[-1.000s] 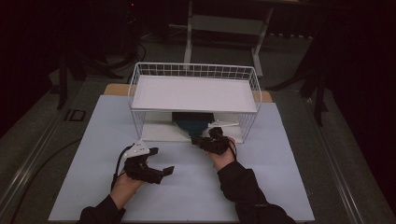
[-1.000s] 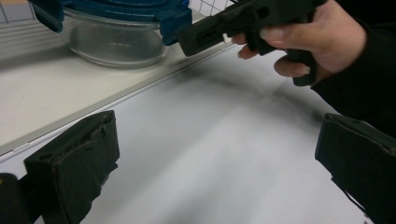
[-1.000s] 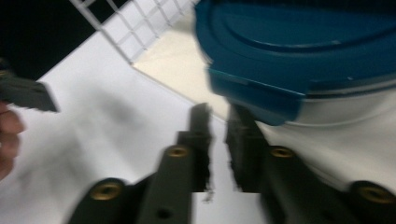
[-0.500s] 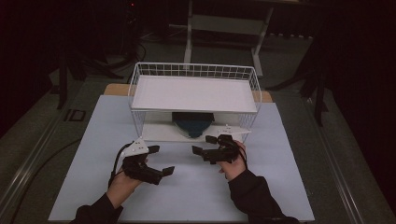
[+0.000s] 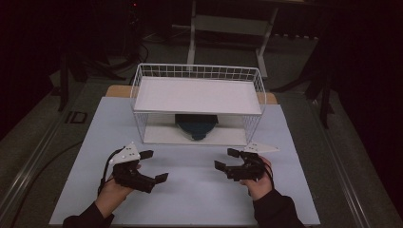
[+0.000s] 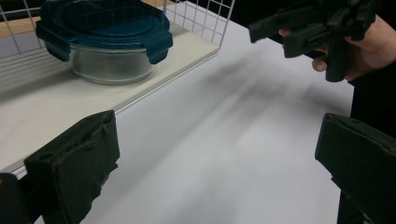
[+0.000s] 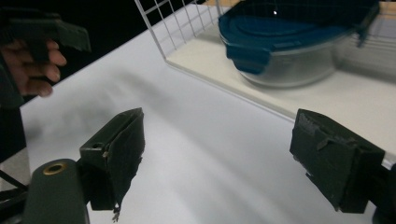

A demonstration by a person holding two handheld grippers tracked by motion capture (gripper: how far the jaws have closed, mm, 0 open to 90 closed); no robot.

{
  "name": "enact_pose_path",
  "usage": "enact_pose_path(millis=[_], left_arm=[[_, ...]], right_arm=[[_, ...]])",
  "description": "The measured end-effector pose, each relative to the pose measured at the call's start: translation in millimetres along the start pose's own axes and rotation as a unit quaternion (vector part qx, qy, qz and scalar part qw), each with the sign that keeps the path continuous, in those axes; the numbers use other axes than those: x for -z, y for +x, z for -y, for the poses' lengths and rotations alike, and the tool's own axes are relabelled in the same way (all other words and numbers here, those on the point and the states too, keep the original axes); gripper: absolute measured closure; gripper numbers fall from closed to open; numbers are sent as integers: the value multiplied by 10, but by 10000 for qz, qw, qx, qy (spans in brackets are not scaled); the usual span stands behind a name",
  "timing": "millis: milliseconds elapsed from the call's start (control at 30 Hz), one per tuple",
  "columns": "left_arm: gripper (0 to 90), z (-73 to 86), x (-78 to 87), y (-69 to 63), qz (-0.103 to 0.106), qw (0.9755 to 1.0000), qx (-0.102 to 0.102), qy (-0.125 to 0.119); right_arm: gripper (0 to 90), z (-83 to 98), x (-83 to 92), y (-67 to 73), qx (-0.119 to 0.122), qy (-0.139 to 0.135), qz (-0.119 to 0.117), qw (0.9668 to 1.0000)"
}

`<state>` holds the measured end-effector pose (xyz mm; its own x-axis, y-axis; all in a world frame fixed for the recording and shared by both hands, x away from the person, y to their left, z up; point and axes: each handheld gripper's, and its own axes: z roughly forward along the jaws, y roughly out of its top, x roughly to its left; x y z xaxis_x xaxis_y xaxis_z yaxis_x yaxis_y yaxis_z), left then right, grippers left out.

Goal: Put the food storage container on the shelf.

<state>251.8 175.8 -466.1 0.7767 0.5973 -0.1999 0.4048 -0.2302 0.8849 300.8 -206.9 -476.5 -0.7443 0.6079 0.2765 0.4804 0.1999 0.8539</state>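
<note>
A round glass container with a dark blue clip lid [image 5: 196, 126] [image 6: 105, 39] [image 7: 294, 39] sits on the lower shelf of a white wire rack [image 5: 197, 72], under its white upper shelf. My left gripper [image 5: 153, 166] [image 6: 215, 172] hovers open over the white mat, front left of the rack, nothing between its jaws. My right gripper [image 5: 227, 159] [image 7: 224, 161] is open too, front right of the rack, a short way back from the container. Each gripper view shows the other hand and gripper farther off.
The rack stands at the back middle of a white mat [image 5: 190, 190] on the table. Dark floor, cables and a metal stand frame [image 5: 228, 23] lie beyond the table. Between the two grippers the mat is bare.
My right gripper has drawn back from the rack's lower shelf toward the front right and now stands open away from the container. The left gripper has barely moved.
</note>
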Motion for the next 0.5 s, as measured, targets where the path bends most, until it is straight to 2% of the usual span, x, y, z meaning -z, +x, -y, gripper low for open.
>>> enact_pose_path(millis=[133, 300, 500], left_arm=[[0, 56, 24, -12, 6, 10000, 13, 45], [0, 137, 30, -33, -17, 10000, 3, 29], [0, 187, 21, -36, -28, 10000, -37, -1]], right_arm=[[175, 93, 109, -13, -78, 23, 57, 10000], [176, 207, 280, -21, -158, -79, 139, 9997], [176, 308, 389, -21, -73, -67, 252, 9996]])
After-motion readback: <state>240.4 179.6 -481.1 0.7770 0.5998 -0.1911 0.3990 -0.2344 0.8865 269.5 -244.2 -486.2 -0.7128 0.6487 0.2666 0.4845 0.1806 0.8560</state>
